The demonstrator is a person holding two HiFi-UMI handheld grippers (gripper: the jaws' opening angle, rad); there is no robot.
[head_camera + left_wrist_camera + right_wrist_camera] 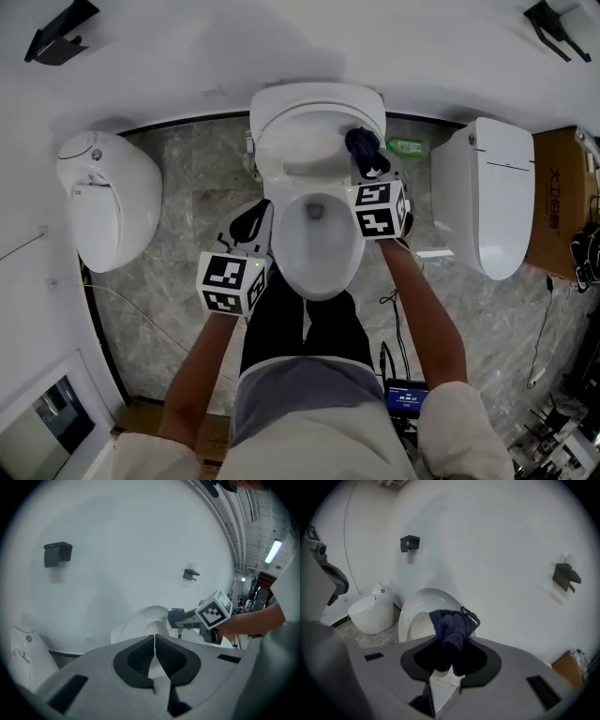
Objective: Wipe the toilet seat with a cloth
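Note:
The white toilet (319,272) stands in the middle with its lid (309,131) raised against the wall. My right gripper (367,161) is over the bowl's right rear rim and is shut on a dark blue cloth (366,148). In the right gripper view the bunched cloth (452,625) sticks out between the jaws of the right gripper (451,644), in front of the lid (417,609). My left gripper (247,225) hangs beside the bowl's left side. In the left gripper view the left gripper (154,637) has its jaws shut on nothing, and the right gripper (176,618) shows beyond them.
Two more white toilets flank the middle one, a left one (108,197) and a right one (487,192). A cardboard box (558,202) stands at the far right. Black brackets (56,37) hang on the wall. Cables and a small screen (406,398) lie on the marble floor.

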